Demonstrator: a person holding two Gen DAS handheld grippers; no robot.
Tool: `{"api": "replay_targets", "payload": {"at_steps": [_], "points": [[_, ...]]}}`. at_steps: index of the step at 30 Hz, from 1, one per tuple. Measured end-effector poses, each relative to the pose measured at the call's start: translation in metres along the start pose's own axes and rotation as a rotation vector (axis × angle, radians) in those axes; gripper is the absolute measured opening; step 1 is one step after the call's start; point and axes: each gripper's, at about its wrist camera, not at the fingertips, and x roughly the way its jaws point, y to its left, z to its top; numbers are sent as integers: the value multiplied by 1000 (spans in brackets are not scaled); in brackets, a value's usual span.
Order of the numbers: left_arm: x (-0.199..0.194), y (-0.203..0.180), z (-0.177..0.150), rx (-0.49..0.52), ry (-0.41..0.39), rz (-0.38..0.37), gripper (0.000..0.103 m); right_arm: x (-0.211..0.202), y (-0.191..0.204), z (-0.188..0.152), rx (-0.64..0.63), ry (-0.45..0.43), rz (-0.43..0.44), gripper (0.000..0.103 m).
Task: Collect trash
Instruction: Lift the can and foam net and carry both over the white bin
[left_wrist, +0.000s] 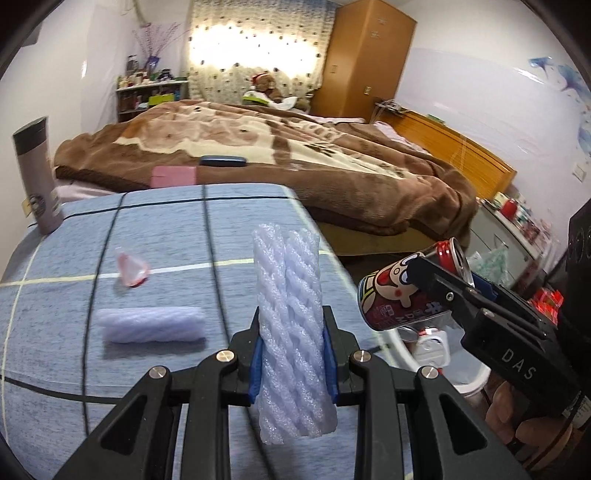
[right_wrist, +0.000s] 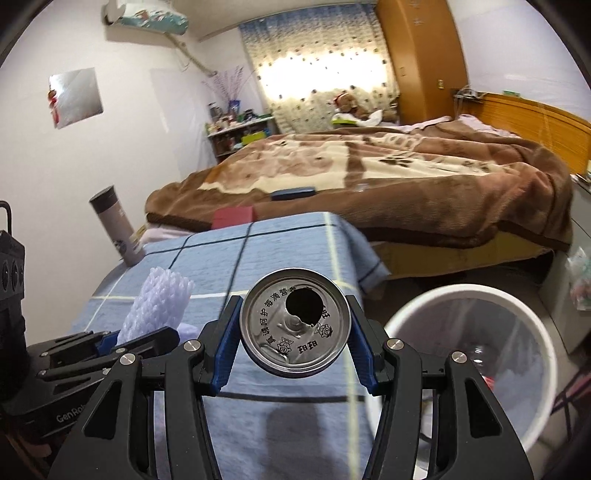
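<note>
A: What is nearest the left camera?

B: The left claw (left_wrist: 293, 365), clenched on a white ribbed foam net sleeve (left_wrist: 288, 325) that stands upright between its blue pads. The same sleeve shows at the lower left of the right camera's view.

A: And the right side?

B: The right claw (right_wrist: 294, 339) grips an opened red drink can with a cartoon face (right_wrist: 294, 323) by its sides. The silver top with the dark drinking hole faces the right camera. From the left camera the can lies tilted, held off the right edge of the surface. A hand (left_wrist: 517, 417) wraps the handle below.

A: What lies beneath them?

B: A surface under a blue cloth with dark and pale grid lines (left_wrist: 159, 236). On it rests a second white foam net sleeve (left_wrist: 151, 325), lying flat, left of the held one. Just beyond that is a small crumpled pink-and-clear plastic wrapper (left_wrist: 132, 271).

A: Any bin?

B: A round white plastic bin (right_wrist: 469, 295) stands on the floor, right of the surface and lower than the can. Some things lie inside it, too blurred to identify.

A: Further out?

B: A tall grey flask with a dark cap (left_wrist: 37, 177) stands at the surface's far left corner. Behind it, a bed with a brown patterned blanket (left_wrist: 295, 147) carries a pink flat object (left_wrist: 173, 176) and a dark blue one (left_wrist: 222, 161). Last come a wooden wardrobe (left_wrist: 365, 55) and a lit curtain (left_wrist: 255, 48).
</note>
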Motion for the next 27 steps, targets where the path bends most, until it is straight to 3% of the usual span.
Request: {"api": "replay_targets", "payload": {"at_steps": [16, 27], "points": [[31, -101, -7, 144, 55, -158, 28, -34, -76, -12, 127, -33, -179, 55], [63, -150, -16, 206, 134, -226, 28, -34, -115, -28, 178, 32, -255, 55]]}}
